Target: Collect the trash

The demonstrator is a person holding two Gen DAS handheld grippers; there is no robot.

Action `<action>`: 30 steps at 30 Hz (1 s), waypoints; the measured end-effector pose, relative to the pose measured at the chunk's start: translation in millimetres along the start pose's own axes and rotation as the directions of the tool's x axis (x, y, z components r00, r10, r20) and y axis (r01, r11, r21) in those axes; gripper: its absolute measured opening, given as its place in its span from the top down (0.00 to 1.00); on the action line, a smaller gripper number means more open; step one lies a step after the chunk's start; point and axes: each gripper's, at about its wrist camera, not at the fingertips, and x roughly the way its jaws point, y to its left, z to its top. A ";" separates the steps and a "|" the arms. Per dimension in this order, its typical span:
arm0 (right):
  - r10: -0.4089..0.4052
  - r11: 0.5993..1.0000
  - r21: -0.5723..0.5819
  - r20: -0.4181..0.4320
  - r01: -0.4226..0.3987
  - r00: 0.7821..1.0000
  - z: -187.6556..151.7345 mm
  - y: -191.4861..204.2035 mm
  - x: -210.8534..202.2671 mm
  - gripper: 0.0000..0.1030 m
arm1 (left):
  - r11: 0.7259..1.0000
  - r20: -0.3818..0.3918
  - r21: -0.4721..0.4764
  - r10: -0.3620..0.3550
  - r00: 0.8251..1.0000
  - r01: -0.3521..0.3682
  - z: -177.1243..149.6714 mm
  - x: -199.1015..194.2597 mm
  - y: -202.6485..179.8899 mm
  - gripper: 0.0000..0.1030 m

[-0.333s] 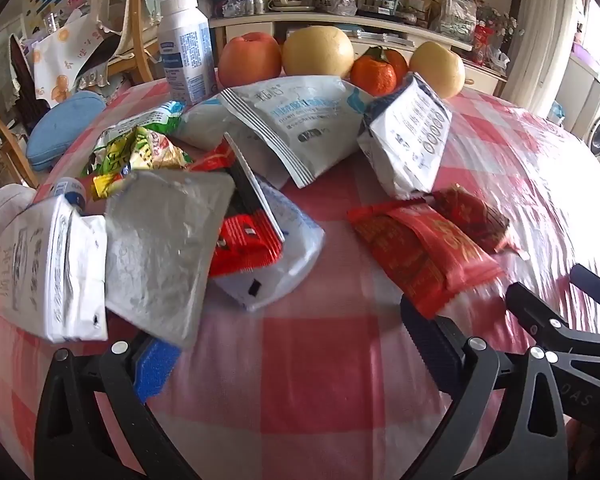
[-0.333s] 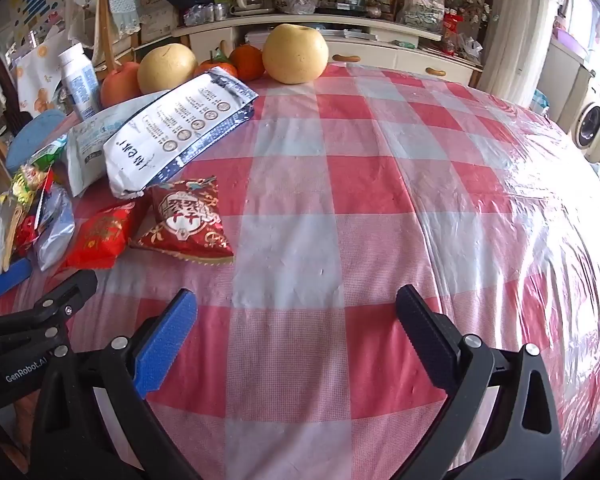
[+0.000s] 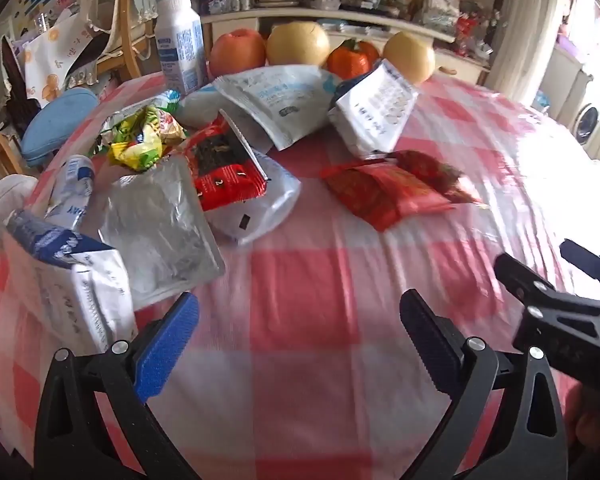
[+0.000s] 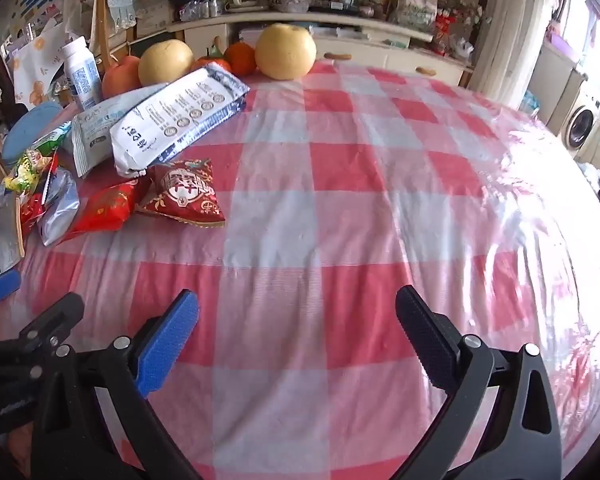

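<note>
Several empty wrappers lie on the red-checked tablecloth (image 3: 308, 292). In the left wrist view a silver foil pouch (image 3: 160, 228) lies at the left, a white torn bag (image 3: 80, 300) beside it, a red-black packet (image 3: 224, 168) behind, and a red wrapper (image 3: 384, 192) at mid-right. My left gripper (image 3: 300, 344) is open and empty, just right of the silver pouch. My right gripper (image 4: 298, 340) is open and empty over bare cloth; the small red snack bag (image 4: 188, 196) and the red wrapper (image 4: 104, 204) lie ahead to its left.
Fruit stands at the table's far edge: an apple (image 3: 238, 52), two pears (image 3: 298, 44) and an orange (image 3: 350, 60). A white bottle (image 3: 178, 40) stands at the far left. Two large white bags (image 4: 180, 120) lean near the fruit. A wooden chair (image 3: 124, 44) stands behind.
My left gripper has drawn back and shifted right; the silver pouch and white bag now lie left of its left finger rather than over it. The right gripper has barely moved.
</note>
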 end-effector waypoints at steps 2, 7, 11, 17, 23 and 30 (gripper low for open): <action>-0.023 1.000 -0.001 0.031 0.024 0.999 1.7 -1.1 -5.4 0.04 | 1.000 0.003 0.008 -0.016 1.000 0.016 0.4 -12.4 -1.2 0.04; -0.044 0.999 0.000 0.149 0.044 0.988 -2.5 -0.1 -48.0 0.04 | 0.999 0.067 0.021 -0.042 0.997 0.040 1.9 -55.4 6.1 0.04; -0.021 1.000 0.017 0.242 0.018 0.970 -17.2 -1.2 -88.7 0.04 | 0.999 0.137 0.028 -0.032 0.990 0.028 -2.8 -92.7 18.9 0.04; 0.035 0.999 0.002 0.336 -0.037 0.941 -37.3 10.1 -146.8 0.04 | 0.999 0.250 0.031 0.018 0.968 -0.027 -11.5 -146.2 36.2 0.04; 0.043 0.999 -0.043 0.407 -0.028 0.913 -50.4 31.3 -193.2 0.04 | 0.998 0.347 0.012 0.054 0.936 -0.062 -22.2 -194.0 54.6 0.04; 0.073 0.995 -0.092 0.486 -0.032 0.871 -61.9 52.1 -229.7 0.04 | 0.995 0.434 0.001 0.092 0.896 -0.103 -34.3 -232.5 65.2 0.04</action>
